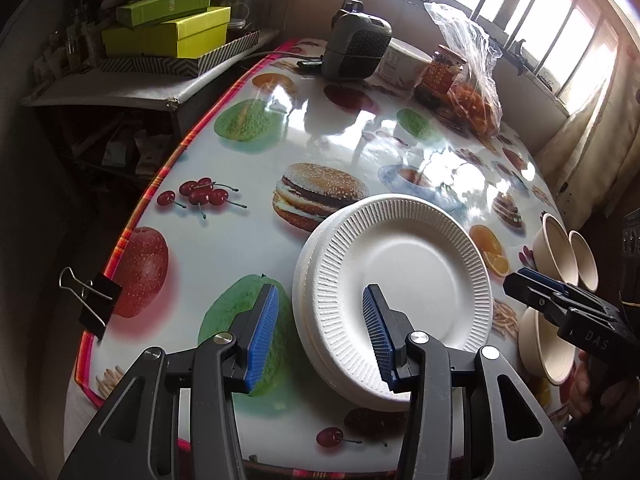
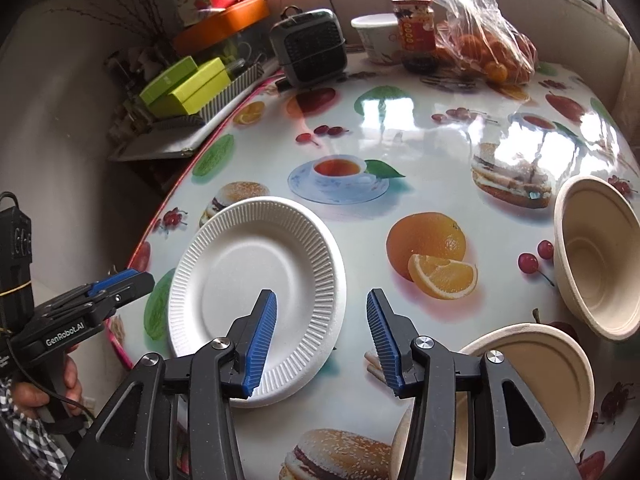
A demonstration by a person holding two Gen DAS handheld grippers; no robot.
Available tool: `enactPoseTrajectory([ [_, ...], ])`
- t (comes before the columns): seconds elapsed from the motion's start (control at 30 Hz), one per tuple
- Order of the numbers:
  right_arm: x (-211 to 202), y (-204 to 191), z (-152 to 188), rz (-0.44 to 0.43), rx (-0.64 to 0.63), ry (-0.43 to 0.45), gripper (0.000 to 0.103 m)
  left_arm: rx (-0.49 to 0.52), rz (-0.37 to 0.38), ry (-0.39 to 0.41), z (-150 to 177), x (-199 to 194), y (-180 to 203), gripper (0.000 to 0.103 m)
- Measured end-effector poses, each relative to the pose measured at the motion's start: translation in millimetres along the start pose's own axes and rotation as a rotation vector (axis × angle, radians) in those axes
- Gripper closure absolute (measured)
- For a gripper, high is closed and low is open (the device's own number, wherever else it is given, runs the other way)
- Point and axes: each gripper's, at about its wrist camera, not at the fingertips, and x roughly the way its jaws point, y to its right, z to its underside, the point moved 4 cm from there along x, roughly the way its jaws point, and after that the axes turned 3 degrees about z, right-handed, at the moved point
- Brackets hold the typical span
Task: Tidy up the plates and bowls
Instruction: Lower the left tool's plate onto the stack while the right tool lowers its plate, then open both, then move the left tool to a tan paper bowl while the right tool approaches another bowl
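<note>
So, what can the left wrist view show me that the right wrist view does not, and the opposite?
Only the left wrist view shows the binder clip on the table's edge, and that the white plates are a stack of several. Only the right wrist view shows the printed teacup and looks fully into the two beige bowls, one nearer. Both show the plates, the dark fan heater, the red jar, the bag of oranges, the green boxes, and both grippers, left and right, open and empty.
</note>
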Motion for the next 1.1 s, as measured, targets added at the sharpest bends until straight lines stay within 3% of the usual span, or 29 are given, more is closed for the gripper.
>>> enactPoseTrajectory([
  [0.37, -16.9, 2.4, 7.7, 0.095, -0.005, 0.093, 0.047, 0.104, -0.031, 0.112, -2.4, -19.2, 28.9, 0.054],
  [0.63, -40.5, 11.5, 16.3, 0.152, 0.019, 0.165, 0.038, 0.173, 0.008, 0.148, -1.7, -26.8, 62.2, 0.052],
  [1.1, -83.5, 43.5, 31.3, 0.258, 0.087, 0.257, 0.035, 0.299, 0.073, 0.171, -5.0, -25.9, 123.1, 0.052],
])
